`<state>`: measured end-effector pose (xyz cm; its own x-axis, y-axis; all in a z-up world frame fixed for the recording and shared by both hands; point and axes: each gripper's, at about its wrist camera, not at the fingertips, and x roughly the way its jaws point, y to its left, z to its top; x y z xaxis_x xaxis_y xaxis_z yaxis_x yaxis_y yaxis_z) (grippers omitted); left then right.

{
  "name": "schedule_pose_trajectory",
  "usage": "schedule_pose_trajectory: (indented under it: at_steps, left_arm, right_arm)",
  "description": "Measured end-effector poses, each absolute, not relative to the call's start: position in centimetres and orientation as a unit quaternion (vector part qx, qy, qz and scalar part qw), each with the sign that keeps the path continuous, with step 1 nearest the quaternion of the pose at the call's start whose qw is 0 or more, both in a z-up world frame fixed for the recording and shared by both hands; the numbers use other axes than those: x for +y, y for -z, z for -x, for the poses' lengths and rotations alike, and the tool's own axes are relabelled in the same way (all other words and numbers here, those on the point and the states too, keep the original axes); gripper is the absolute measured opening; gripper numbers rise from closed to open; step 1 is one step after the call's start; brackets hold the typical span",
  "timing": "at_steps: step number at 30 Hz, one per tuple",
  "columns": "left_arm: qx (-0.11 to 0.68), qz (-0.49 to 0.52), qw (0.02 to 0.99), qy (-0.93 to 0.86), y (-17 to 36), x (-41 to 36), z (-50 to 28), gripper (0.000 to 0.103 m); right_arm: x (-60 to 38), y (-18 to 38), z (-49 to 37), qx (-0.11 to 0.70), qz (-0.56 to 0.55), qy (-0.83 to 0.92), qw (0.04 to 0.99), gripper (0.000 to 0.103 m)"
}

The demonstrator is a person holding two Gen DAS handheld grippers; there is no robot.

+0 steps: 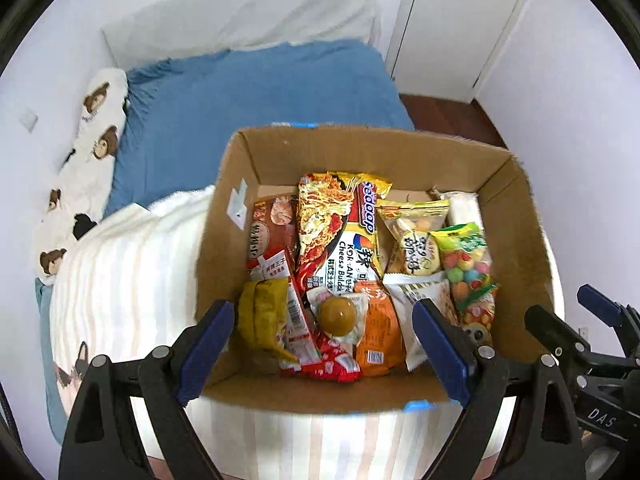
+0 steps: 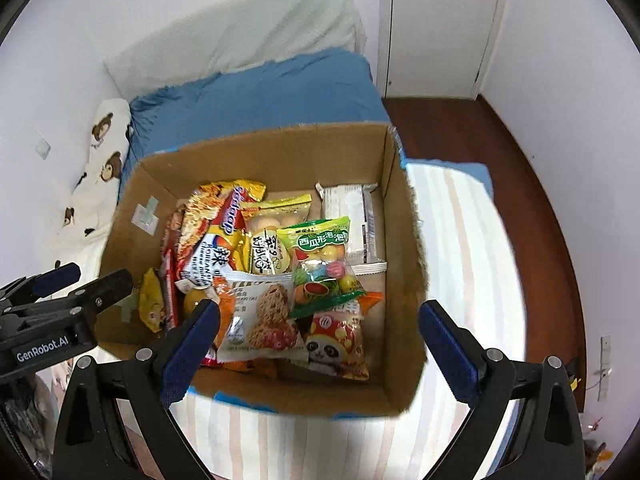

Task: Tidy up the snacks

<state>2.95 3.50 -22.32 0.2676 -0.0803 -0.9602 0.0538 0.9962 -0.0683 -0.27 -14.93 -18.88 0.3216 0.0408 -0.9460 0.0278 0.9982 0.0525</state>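
Where box [image 1: 224, 216] walls rise, both grippers [image 1: 324, 344] [image 2: 320, 344] agape above.

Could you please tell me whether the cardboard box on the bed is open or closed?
Open: the cardboard box has no lid or flaps over it, and snack packets lie exposed inside.

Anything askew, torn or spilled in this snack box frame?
The cardboard box has ragged, frayed top edges, worst along its right wall. Inside, the snack packets lie jumbled and overlapping rather than sorted. Nothing has spilled outside. Both tongs, left and right, are open and empty.
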Motion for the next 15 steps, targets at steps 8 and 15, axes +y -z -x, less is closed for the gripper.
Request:
schedule_pose_trajectory:
  at_steps: [8,15]
  left_arm:
    - [0.551,0.004,0.834,0.039,17.4,3.6,3.9,0.092]
    - [0.519,0.01,0.854,0.037,14.0,4.1,9.6,0.092]
  right_arm:
    - [-14.7,13.5,6.4,0.533,-0.029,-0.008,0.846,0.101]
    - [-14.5,9.5,12.4,0.499,-0.046,-0.017,0.865,0.101]
